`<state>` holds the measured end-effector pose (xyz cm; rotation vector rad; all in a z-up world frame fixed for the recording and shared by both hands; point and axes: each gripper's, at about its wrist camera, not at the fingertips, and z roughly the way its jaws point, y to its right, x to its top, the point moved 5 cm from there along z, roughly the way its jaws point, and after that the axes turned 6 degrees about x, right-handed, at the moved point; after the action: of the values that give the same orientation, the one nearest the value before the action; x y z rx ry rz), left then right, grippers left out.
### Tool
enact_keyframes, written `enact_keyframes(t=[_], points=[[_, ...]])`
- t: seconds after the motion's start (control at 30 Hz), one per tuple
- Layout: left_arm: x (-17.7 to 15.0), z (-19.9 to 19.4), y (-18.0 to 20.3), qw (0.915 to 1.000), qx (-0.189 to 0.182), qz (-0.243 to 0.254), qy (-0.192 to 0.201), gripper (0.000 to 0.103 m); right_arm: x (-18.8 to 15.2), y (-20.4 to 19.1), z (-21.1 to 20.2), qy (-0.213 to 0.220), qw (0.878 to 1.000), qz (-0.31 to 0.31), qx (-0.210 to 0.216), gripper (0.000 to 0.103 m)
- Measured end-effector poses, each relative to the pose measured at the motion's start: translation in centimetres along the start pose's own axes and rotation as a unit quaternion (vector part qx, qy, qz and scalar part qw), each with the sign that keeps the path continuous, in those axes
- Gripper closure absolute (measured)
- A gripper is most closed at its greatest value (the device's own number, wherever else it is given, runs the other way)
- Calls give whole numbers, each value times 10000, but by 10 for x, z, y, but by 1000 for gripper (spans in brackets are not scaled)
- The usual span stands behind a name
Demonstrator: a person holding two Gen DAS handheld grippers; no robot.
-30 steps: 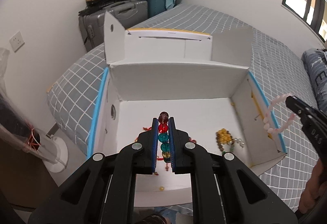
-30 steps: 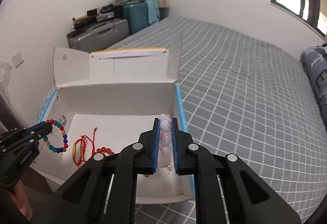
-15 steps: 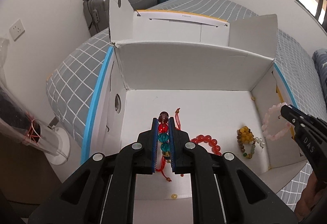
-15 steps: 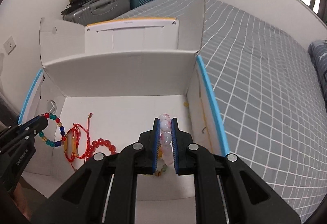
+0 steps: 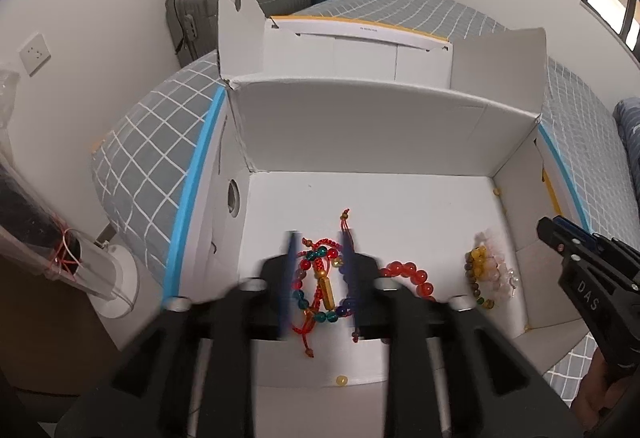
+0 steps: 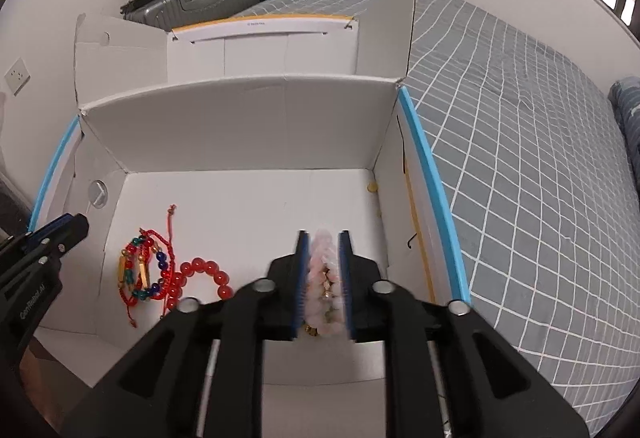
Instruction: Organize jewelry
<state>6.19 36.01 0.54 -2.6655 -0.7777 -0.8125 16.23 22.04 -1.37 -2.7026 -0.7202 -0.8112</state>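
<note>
Jewelry lies inside the white cardboard box on the bed. Left hand-held gripper: jaws opening around the multicolored bead bracelet lying on red cord, pads apart from it. Right hand-held gripper: jaws opening, pink bead bracelet between them, resting on the box floor.

Black tongs with blue pads and silver screws.

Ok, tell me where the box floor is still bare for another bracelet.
The back half of the box floor is bare, along the back wall. A gap also lies between the red beads and the pink bracelet. Crowded: the front left pile and front right.
</note>
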Motion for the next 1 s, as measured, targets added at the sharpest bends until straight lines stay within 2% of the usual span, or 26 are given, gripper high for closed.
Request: enact_keyframes(t=[0.07,0.13,0.2,0.27,0.37,0.5,0.87,1.0], points=[[1,-10,-2,9999,82,2,146,47,0,2,-7,102,9999,41,59,58],[3,-21,-4,9995,128,-29,296,38,0,2,-17,200,9998,31,64,49],[3,-30,-6,9992,74,-71,389,30,-1,3,-29,329,9994,-13,91,34],[1,-40,-9,9987,18,-124,492,20,-5,4,-44,519,9986,-84,44,26],[-3,-53,-11,9978,-1,-139,654,10,-14,6,-67,770,9969,-175,-10,16],[-15,-71,-8,9963,14,-63,857,6,-33,6,-90,1009,9947,-213,1,8],[-58,-94,-2,9938,70,169,1099,6,-81,13,-118,1285,9916,-122,41,8],[-74,-101,-6,9932,41,106,1162,6,-91,18,-121,1308,9914,-78,35,8]])
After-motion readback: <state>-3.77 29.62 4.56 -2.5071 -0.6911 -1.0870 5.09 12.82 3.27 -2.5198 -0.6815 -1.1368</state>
